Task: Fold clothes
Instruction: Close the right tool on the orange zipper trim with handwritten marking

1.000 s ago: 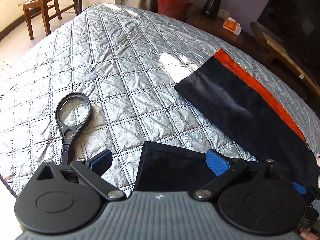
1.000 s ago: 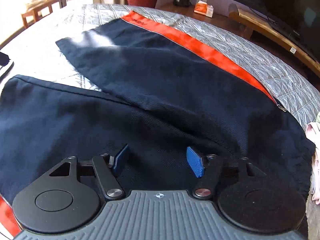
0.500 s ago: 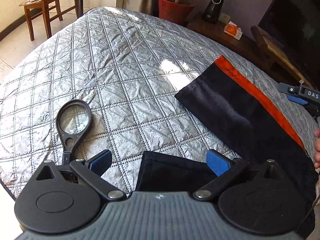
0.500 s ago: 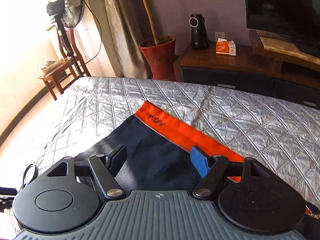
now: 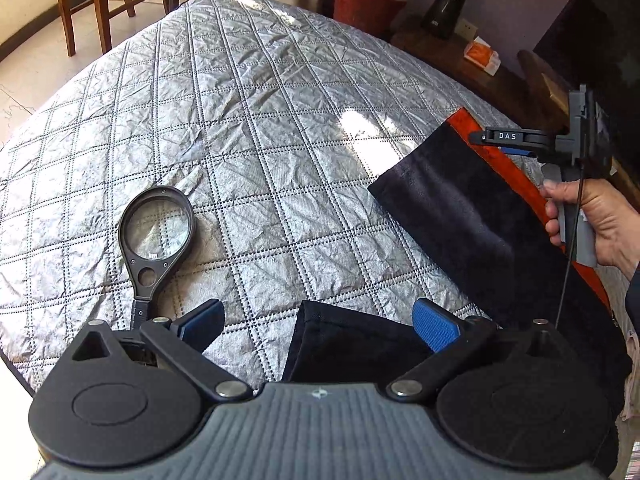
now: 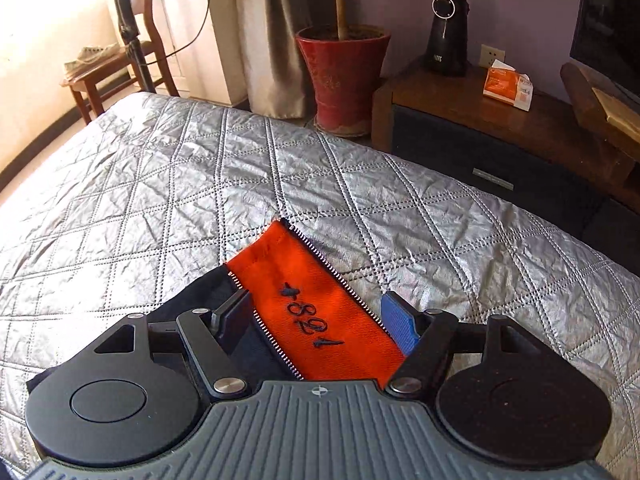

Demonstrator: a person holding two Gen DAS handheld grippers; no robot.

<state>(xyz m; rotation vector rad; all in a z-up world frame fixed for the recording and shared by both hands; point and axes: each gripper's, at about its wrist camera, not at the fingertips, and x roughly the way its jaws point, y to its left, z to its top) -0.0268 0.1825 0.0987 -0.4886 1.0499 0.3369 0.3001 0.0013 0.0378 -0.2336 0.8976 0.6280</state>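
Note:
Dark navy trousers (image 5: 472, 224) with an orange side stripe (image 5: 516, 176) lie on the silver quilted bed cover (image 5: 240, 120). My left gripper (image 5: 316, 320) is open, low over the hem of the near trouser leg (image 5: 344, 340). My right gripper (image 6: 316, 320) is open, its fingers either side of the orange stripe (image 6: 316, 296) at the far leg's hem. The right gripper also shows in the left wrist view (image 5: 520, 140), held by a hand over the far hem.
A black magnifying glass (image 5: 154, 236) lies on the cover left of my left gripper. Beyond the bed stand a red plant pot (image 6: 344, 76), a wooden cabinet (image 6: 500, 128) with a black device and orange tissue box, and a wooden chair (image 5: 92, 4).
My right gripper has swung up from the trouser seat and moved forward to the far leg's hem with the orange stripe. My left gripper has barely moved.

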